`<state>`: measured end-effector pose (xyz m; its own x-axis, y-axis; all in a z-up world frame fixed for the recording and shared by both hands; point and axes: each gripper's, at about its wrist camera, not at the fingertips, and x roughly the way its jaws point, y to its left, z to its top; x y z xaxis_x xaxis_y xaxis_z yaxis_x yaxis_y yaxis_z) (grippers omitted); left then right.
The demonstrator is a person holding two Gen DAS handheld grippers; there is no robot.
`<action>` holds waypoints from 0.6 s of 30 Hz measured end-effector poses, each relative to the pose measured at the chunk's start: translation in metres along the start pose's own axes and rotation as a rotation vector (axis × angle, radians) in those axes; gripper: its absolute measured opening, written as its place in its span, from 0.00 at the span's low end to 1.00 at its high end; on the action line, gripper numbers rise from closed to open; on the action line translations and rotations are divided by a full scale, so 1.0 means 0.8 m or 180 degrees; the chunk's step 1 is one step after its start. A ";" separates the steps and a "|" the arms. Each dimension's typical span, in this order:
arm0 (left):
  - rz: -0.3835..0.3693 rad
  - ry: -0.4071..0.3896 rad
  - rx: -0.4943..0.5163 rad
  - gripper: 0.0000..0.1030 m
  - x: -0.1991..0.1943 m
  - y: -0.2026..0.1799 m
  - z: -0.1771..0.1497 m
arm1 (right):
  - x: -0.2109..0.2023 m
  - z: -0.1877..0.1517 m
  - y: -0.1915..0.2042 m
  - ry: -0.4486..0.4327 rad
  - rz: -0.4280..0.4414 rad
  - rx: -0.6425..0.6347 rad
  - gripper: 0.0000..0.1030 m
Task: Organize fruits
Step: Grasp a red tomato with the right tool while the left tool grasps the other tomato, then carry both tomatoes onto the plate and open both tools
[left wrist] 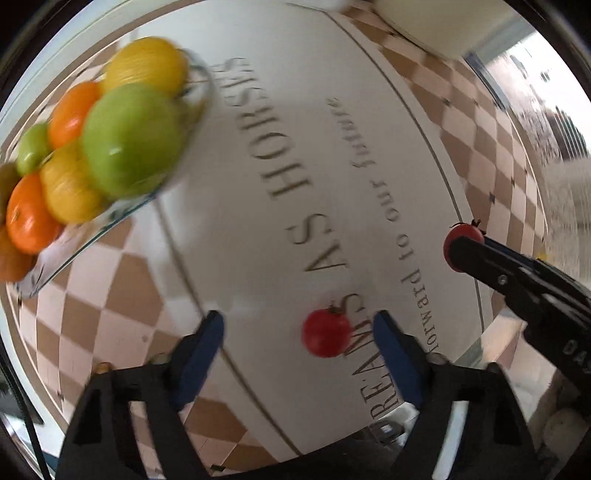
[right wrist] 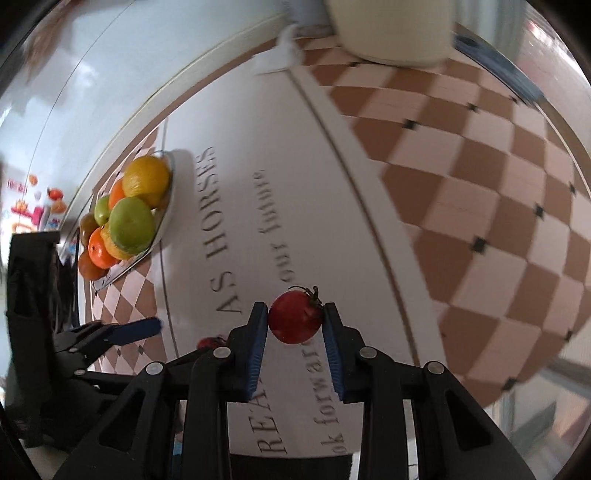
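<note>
A small red tomato point(left wrist: 325, 334) lies on the white lettered mat between the blue pads of my left gripper point(left wrist: 299, 328). It sits nearer the right pad, and neither pad touches it, so the gripper is open. My right gripper point(right wrist: 295, 315) is shut on a second red tomato point(right wrist: 295, 317) with a green stalk; its pads press both sides. In the left wrist view the right gripper point(left wrist: 461, 249) and its tomato point(left wrist: 466, 230) are at the right. A glass bowl point(left wrist: 77, 251) piled with green, yellow and orange fruits point(left wrist: 129, 140) stands at the upper left; in the right wrist view the bowl point(right wrist: 168, 218) is at the left.
The white mat point(right wrist: 303, 184) with grey lettering covers the middle of a brown-and-cream checkered tablecloth point(right wrist: 480, 206). A cream container point(right wrist: 391, 33) stands at the far end. The left gripper point(right wrist: 147, 326) reaches in from the left. The table edge runs along the right.
</note>
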<state>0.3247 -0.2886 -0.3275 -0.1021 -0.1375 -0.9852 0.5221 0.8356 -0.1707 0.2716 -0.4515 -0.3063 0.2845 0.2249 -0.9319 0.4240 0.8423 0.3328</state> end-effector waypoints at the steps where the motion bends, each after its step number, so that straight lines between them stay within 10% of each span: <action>1: 0.0019 0.0020 0.0045 0.61 0.004 -0.005 0.001 | -0.001 -0.001 -0.003 -0.0009 0.0004 0.0035 0.32; 8: -0.0048 0.0043 0.0223 0.28 0.016 -0.027 -0.002 | -0.012 0.001 0.001 -0.0096 0.0056 0.0083 0.32; 18: -0.0214 -0.0281 -0.0327 0.22 -0.054 0.058 -0.006 | -0.025 0.025 0.073 -0.0160 0.0325 -0.0204 0.32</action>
<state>0.3492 -0.2414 -0.2925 -0.0568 -0.2374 -0.9698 0.4267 0.8723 -0.2386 0.3079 -0.4167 -0.2650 0.3668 0.2877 -0.8847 0.3352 0.8462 0.4142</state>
